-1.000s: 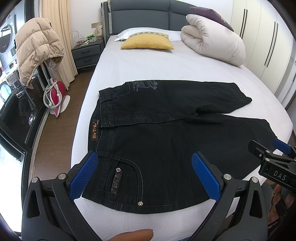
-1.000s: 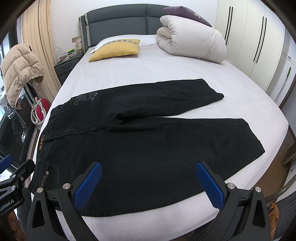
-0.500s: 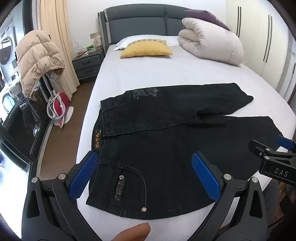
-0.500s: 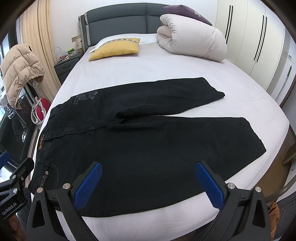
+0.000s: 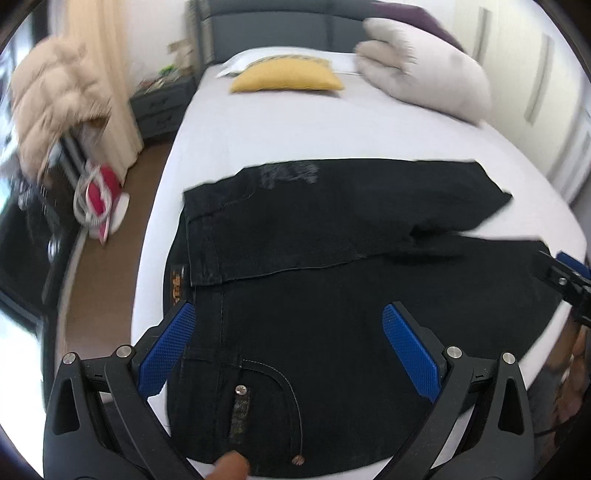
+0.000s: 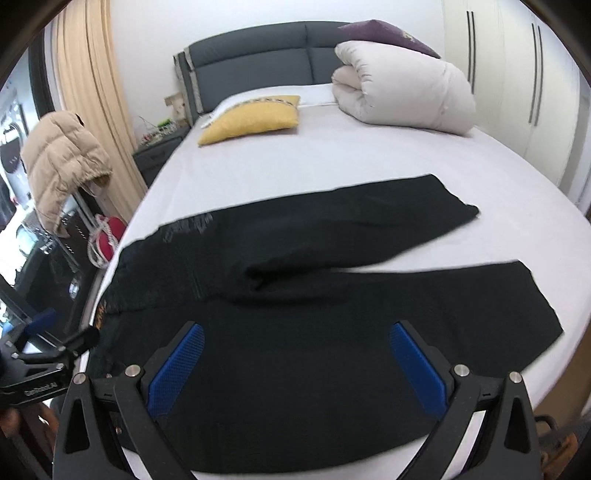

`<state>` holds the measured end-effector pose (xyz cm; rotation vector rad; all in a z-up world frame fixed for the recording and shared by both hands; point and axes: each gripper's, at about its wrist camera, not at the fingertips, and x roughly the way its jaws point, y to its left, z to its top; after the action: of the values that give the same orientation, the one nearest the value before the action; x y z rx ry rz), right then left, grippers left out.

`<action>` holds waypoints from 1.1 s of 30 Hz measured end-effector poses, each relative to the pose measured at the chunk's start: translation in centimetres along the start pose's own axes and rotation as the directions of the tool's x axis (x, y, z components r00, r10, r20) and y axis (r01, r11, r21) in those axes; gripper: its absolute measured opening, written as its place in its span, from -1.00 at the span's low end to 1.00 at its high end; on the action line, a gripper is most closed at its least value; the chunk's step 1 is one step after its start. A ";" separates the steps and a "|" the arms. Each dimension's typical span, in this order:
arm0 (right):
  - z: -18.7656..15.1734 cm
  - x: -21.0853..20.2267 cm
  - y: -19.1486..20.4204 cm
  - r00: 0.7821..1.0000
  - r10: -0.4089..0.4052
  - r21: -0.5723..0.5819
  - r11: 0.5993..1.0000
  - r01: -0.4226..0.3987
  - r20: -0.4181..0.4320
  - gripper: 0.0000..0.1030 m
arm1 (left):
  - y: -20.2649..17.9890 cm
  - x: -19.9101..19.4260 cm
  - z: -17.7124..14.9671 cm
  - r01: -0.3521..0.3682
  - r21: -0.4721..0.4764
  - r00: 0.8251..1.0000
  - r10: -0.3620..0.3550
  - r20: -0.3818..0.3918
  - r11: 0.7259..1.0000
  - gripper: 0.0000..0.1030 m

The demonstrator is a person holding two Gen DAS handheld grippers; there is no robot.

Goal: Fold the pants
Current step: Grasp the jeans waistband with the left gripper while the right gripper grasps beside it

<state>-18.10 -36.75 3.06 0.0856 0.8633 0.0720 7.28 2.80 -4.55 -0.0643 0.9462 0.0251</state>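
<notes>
Our left claw (image 5: 291, 350) hangs with its blue-padded fingers (image 5: 168, 349) spread wide apart and holding nothing, poised over the waist end of the black pants (image 5: 332, 295); our right claw (image 6: 295, 365) is likewise spread wide and empty, above the thigh of the near leg. The pants lie flat on the white bed (image 6: 332, 162), waistband toward nine o'clock and hems toward three o'clock. In the left wrist view we see a back pocket with a stud between our fingers at six o'clock, a tan waistband label at about eight o'clock, and a pale embroidered patch near twelve o'clock on the far half. The two legs part toward three o'clock, the far leg angling slightly away and the near leg running along the bed's front edge. In the right wrist view the near leg's hem reaches about three o'clock, close to the mattress edge. Farther out, a yellow pillow (image 6: 251, 118) rests near the grey headboard (image 6: 255, 70) at twelve o'clock, with a rolled white duvet (image 6: 406, 92) at one o'clock and a purple cushion (image 6: 384, 33) behind it. At nine to ten o'clock a beige puffer jacket (image 6: 62, 155) hangs beside a cream curtain (image 6: 92, 85). White wardrobe doors (image 6: 517, 74) stand at two o'clock.
</notes>
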 end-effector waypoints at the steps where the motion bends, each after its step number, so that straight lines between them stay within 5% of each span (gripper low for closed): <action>1: 0.6 0.4 -0.2 1.000 0.012 -0.003 1.000 -0.012 0.001 1.00 | 0.4 0.7 0.0 -0.020 -0.023 0.999 0.020 -0.030 1.000 1.00; 4: 2.1 1.9 -1.0 0.998 0.063 -0.025 0.998 -0.063 0.008 1.00 | 2.1 4.0 1.4 -0.015 -0.096 0.989 0.001 -0.147 0.995 0.97; 7: 3.6 3.3 -1.6 0.996 0.089 -0.067 0.994 -0.089 0.005 1.00 | 3.4 6.1 4.7 -0.025 -0.059 0.993 0.018 -0.113 0.998 0.92; 10: 5.2 5.2 -2.1 0.993 0.117 -0.114 0.986 -0.119 -0.016 0.90 | 4.4 8.6 9.5 -0.068 0.049 0.995 0.071 -0.063 0.996 0.92; 13: 6.7 7.3 -2.2 0.986 0.155 -0.171 0.972 -0.163 -0.058 0.72 | 5.3 12.1 14.4 -0.005 0.165 0.999 0.012 -0.039 0.986 0.91; 16: 8.0 9.3 -1.6 0.971 0.210 -0.262 0.937 -0.233 -0.112 0.53 | 5.9 16.6 18.5 0.070 0.302 0.993 -0.039 -0.109 0.951 0.74; 20: 9.3 11.0 -0.9 0.944 0.291 -0.337 0.883 -0.328 -0.155 0.47 | 7.2 22.4 21.1 0.203 0.378 0.957 -0.102 -0.270 0.903 0.57; 26: 10.7 14.2 0.4 0.917 0.339 -0.405 0.823 -0.397 -0.210 0.40 | 10.0 28.4 21.5 0.308 0.295 0.887 -0.161 -0.433 0.905 0.56; 28: 11.2 15.4 0.8 0.904 0.356 -0.407 0.808 -0.426 -0.239 0.35 | 10.3 29.0 21.5 0.325 0.297 0.881 -0.174 -0.439 0.898 0.56; 31: 11.9 17.3 1.6 0.896 0.348 -0.431 0.788 -0.440 -0.277 0.21 | 10.6 29.2 22.0 0.345 0.280 0.869 -0.192 -0.457 0.896 0.12; 33: 12.8 18.7 2.2 0.892 0.342 -0.447 0.776 -0.445 -0.295 0.14 | 10.4 29.0 22.4 0.361 0.286 0.861 -0.200 -0.467 0.888 -0.44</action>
<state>3.73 -33.28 -2.52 -0.2421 0.9904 0.7184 41.89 14.47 -15.47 0.1427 1.3605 -0.4619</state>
